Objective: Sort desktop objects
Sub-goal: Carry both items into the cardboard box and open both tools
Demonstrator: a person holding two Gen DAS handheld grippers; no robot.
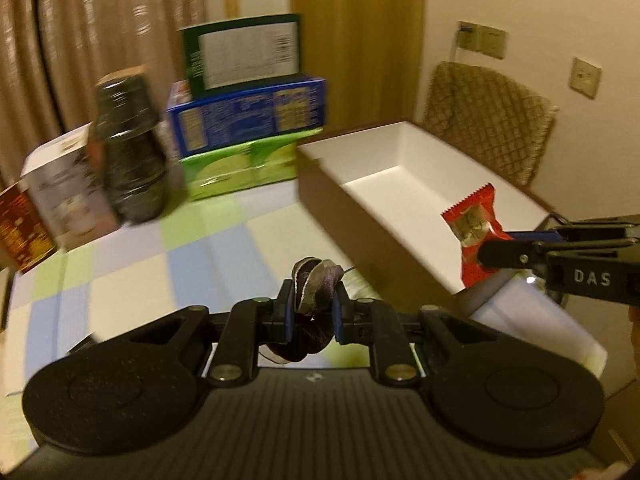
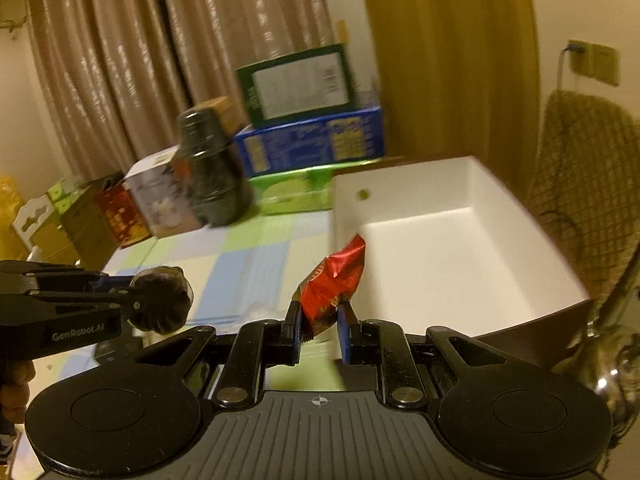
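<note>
My left gripper [image 1: 313, 300] is shut on a dark purple scrunchie [image 1: 316, 286] and holds it above the checked tablecloth, just left of the white-lined box [image 1: 412, 184]. It also shows in the right wrist view [image 2: 160, 300] at the left. My right gripper [image 2: 319, 322] is shut on a red snack packet [image 2: 334, 284] and holds it at the near left corner of the box [image 2: 452, 240]. In the left wrist view the packet [image 1: 472, 236] hangs over the box's near right part, pinched by the right gripper [image 1: 494, 254].
A dark jar [image 1: 132, 152] stands at the back left beside a white carton [image 1: 64, 188]. Stacked green and blue boxes [image 1: 248, 108] stand behind. A padded chair [image 1: 488, 120] sits past the table's far right edge. The checked cloth [image 1: 160, 264] covers the table.
</note>
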